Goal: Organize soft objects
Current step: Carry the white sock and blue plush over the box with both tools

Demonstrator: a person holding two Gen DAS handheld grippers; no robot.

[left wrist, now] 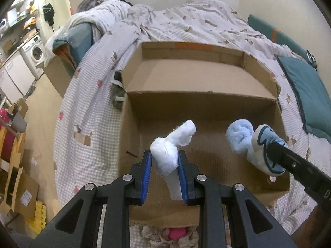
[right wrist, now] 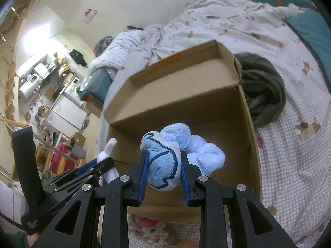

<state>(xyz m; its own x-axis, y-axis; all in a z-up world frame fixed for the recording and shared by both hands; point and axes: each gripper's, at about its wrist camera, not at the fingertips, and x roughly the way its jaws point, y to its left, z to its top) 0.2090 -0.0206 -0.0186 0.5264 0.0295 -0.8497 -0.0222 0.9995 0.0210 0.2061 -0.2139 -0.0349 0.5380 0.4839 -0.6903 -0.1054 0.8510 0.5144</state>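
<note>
An open cardboard box (left wrist: 198, 80) lies on the bed; it also shows in the right wrist view (right wrist: 186, 86). My left gripper (left wrist: 164, 157) is shut on a white rolled sock (left wrist: 167, 155) and holds it above the box's near part. My right gripper (right wrist: 163, 157) is shut on a light blue fluffy sock bundle (right wrist: 165, 165), also above the box. In the left wrist view the blue bundle (left wrist: 244, 138) and the right gripper's black arm sit at the right. In the right wrist view the white sock (right wrist: 107, 150) shows at the left.
A checked bedspread (left wrist: 86, 113) covers the bed. A dark grey cloth (right wrist: 262, 86) lies right of the box. A teal pillow (left wrist: 306, 91) lies at the right. A pink and beige soft item (left wrist: 175, 234) lies just before the box. Boxes and a washing machine (left wrist: 35, 51) stand at the left.
</note>
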